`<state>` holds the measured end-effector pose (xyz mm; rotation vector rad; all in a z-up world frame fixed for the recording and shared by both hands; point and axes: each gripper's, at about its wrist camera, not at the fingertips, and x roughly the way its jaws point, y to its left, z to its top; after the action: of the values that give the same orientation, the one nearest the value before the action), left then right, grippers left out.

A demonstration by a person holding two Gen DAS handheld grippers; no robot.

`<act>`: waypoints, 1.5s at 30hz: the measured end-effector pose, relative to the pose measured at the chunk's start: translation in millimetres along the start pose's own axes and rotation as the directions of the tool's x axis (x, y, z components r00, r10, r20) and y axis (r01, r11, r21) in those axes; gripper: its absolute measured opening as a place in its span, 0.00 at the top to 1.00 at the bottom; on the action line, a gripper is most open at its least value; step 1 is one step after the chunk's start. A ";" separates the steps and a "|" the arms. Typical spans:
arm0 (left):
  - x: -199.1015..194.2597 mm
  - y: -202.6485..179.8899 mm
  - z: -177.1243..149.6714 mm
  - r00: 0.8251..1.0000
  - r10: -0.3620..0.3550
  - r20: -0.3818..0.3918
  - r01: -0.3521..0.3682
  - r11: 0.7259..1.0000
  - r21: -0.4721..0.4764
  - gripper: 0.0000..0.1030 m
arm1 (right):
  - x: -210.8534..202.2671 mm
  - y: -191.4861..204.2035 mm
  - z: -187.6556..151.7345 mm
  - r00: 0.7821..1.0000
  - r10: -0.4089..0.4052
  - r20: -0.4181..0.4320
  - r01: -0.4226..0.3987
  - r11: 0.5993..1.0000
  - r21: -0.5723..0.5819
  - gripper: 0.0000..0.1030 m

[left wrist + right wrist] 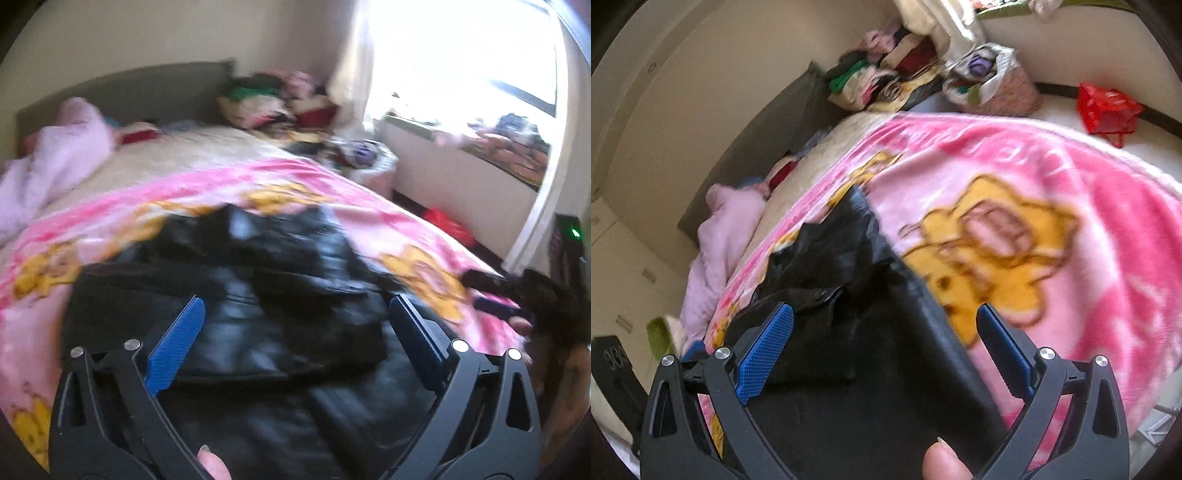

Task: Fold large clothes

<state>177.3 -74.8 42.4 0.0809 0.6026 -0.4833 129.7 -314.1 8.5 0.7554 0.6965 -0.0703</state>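
Both hand-held grippers hang spread over a black jacket on a bed.

The left hand-held gripper (295, 314) and right hand-held gripper (884, 321) stand wide apart, pinching nothing, above the glossy black jacket (258, 295), which lies crumpled and part-folded near the bed's front edge, likely set down for the next fold. It rests on a pink cartoon blanket (1052, 192); clothes are heaped by the headboard (147, 88) near a bright window (461, 55).
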 end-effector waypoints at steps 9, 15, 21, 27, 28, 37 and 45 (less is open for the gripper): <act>7.8 80.9 1.6 0.984 0.177 -0.029 -0.179 0.972 -0.153 0.09 | 82.3 50.0 1.5 0.990 -0.021 -0.138 0.005 0.994 -0.113 0.04; 6.0 130.1 0.1 0.976 0.212 -0.053 -0.218 0.933 -0.285 0.09 | 106.5 47.5 6.8 0.983 -0.029 -0.181 0.010 0.994 -0.105 0.61; 8.2 166.2 -3.8 0.972 0.219 -0.081 -0.233 0.899 -0.371 0.09 | 86.6 76.5 28.7 0.989 0.054 -0.138 -0.085 0.971 -0.225 0.88; 18.0 175.8 -7.0 0.978 0.187 -0.092 -0.208 0.885 -0.417 0.09 | 69.3 116.2 55.2 0.998 0.060 -0.026 -0.066 0.915 -0.399 0.90; 21.1 174.9 -7.9 0.978 0.184 -0.098 -0.209 0.886 -0.414 0.09 | 69.5 123.4 58.1 0.999 0.042 0.002 -0.037 0.897 -0.440 0.90; 56.1 150.1 -13.1 0.973 0.125 -0.195 -0.184 0.929 -0.320 0.32 | 105.7 116.6 56.7 0.986 -0.144 0.085 0.167 0.842 -0.512 1.00; 85.3 142.1 -32.8 0.928 0.182 -0.325 -0.264 0.937 -0.229 0.48 | 107.0 106.1 56.2 0.992 -0.118 0.034 0.120 0.869 -0.480 0.86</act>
<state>286.5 22.8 -41.8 -0.0369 0.9418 -0.1607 275.7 -253.1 37.3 0.2307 0.7185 -0.0084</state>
